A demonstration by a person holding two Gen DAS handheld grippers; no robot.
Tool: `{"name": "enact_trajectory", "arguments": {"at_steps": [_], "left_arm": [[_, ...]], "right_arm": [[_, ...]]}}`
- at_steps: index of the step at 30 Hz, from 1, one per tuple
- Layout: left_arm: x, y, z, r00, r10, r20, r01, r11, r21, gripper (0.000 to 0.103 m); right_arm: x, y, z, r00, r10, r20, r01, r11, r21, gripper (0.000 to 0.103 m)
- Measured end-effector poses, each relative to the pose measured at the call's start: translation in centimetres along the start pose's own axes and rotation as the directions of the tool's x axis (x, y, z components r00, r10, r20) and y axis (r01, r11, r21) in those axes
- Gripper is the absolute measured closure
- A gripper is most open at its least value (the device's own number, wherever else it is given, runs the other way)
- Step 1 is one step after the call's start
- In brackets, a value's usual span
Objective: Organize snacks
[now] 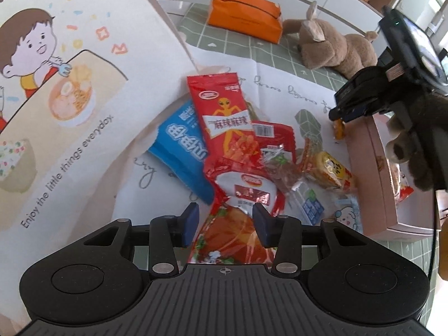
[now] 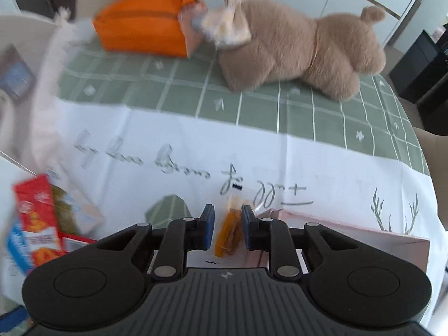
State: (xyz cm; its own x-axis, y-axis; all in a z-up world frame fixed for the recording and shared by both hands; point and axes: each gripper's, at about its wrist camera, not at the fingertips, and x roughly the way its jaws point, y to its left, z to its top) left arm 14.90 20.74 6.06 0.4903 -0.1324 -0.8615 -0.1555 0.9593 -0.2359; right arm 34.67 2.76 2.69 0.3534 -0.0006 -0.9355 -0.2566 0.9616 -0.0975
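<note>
Your left gripper [image 1: 225,221] stands about half open, its blue pads either side of a red-and-orange snack packet [image 1: 238,232] at 6 o'clock in the left wrist view; whether the pads press on it you cannot tell. The snack pile spreads above it on the white paper: a red alien-print packet [image 1: 224,120] at 12 o'clock, a blue packet [image 1: 182,151] at 10 o'clock, a yellow wrapped snack [image 1: 333,173] at 3 o'clock. The pink box [image 1: 375,173] sits further out at 3 o'clock. Your right gripper [image 2: 227,224] is closed on a small orange snack sachet [image 2: 228,235] beside the box's near edge. A plush rabbit [image 2: 302,47] and an orange pouch [image 2: 145,25] lie at 12 o'clock.
</note>
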Motion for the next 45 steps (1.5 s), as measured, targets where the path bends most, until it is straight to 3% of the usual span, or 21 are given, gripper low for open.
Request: {"name": "enact_trajectory", "arguments": {"at_steps": [2, 6, 10, 13, 17, 19, 23, 26, 30, 32, 33, 36, 38, 40, 42, 45], "left_arm": [[0.0, 0.4, -0.1, 1.000, 0.001, -0.002, -0.001, 1.000, -0.006, 0.057], [0.1, 1.1, 0.0, 1.000, 0.000, -0.004, 0.000, 0.999, -0.033, 0.057], [0.1, 1.0, 0.0, 1.000, -0.007, -0.008, 0.007, 0.999, -0.037, 0.057], [0.2, 0.7, 0.0, 1.000, -0.016, -0.011, 0.016, 0.999, -0.038, 0.057], [0.1, -0.1, -0.4, 1.000, -0.020, -0.012, 0.019, 1.000, -0.021, 0.057], [0.1, -0.3, -0.7, 1.000, -0.019, -0.015, 0.019, 1.000, -0.015, 0.057], [-0.2, -0.5, -0.9, 1.000, -0.011, -0.008, 0.011, 1.000, -0.021, 0.058], [-0.4, -0.8, -0.5, 1.000, -0.024, 0.010, 0.024, 1.000, -0.004, 0.058], [0.2, -3.5, 1.3, 0.997, -0.081, 0.013, 0.080, 0.992, 0.103, 0.058], [0.8, -6.1, 2.5, 0.993, -0.120, 0.017, 0.113, 0.966, 0.233, 0.058], [1.1, -7.7, 3.0, 0.990, -0.143, 0.017, 0.129, 0.937, 0.324, 0.058], [3.0, -11.6, 4.4, 0.981, -0.194, -0.015, 0.170, 0.819, 0.548, 0.059], [4.7, -13.5, 4.8, 0.989, -0.145, -0.017, 0.122, 0.753, 0.647, 0.059], [6.6, -15.1, 4.9, 0.996, -0.087, -0.028, 0.081, 0.695, 0.714, 0.060], [8.4, -16.0, 4.6, 0.996, -0.046, -0.078, 0.089, 0.657, 0.748, 0.062], [9.6, -16.1, 3.7, 0.994, -0.030, -0.108, 0.103, 0.636, 0.765, 0.071]], "right_arm": [[0.0, 0.9, -0.3, 1.000, -0.018, -0.001, 0.018, 1.000, -0.025, 0.083], [-1.4, 1.9, -1.8, 0.992, 0.128, -0.018, -0.128, 0.991, -0.032, 0.086], [-2.4, 1.9, -4.5, 0.963, 0.262, -0.055, -0.263, 0.965, -0.015, 0.086], [-3.9, 2.3, -7.0, 0.929, 0.357, -0.098, -0.361, 0.932, -0.026, 0.086], [-6.2, 2.1, -8.8, 0.947, 0.322, -0.004, -0.320, 0.937, -0.138, 0.080], [-6.0, 1.9, -9.1, 0.954, 0.299, 0.023, -0.293, 0.945, -0.148, 0.062], [-4.2, 2.1, -10.3, 0.957, 0.283, 0.071, -0.272, 0.954, -0.128, 0.062], [-3.3, 1.6, -12.3, 0.927, 0.374, 0.025, -0.374, 0.927, -0.026, 0.066], [-4.8, 1.5, -16.1, 0.923, 0.383, 0.031, -0.381, 0.923, -0.060, 0.069], [-5.4, 1.0, -17.5, 0.926, 0.375, 0.036, -0.372, 0.926, -0.070, 0.070], [-6.0, 0.6, -18.3, 0.931, 0.361, 0.046, -0.357, 0.931, -0.079, 0.069], [-7.7, -1.0, -20.1, 0.930, 0.359, 0.075, -0.354, 0.932, -0.070, 0.068], [-9.0, -2.5, -21.4, 0.923, 0.373, 0.097, -0.370, 0.928, -0.048, 0.064], [-9.9, -3.7, -22.6, 0.924, 0.363, 0.116, -0.361, 0.932, -0.040, 0.051], [-10.2, -4.9, -23.7, 0.935, 0.331, 0.130, -0.329, 0.944, -0.038, 0.045], [-9.8, -6.8, -24.1, 0.951, 0.276, 0.140, -0.277, 0.961, -0.013, 0.045]]}}
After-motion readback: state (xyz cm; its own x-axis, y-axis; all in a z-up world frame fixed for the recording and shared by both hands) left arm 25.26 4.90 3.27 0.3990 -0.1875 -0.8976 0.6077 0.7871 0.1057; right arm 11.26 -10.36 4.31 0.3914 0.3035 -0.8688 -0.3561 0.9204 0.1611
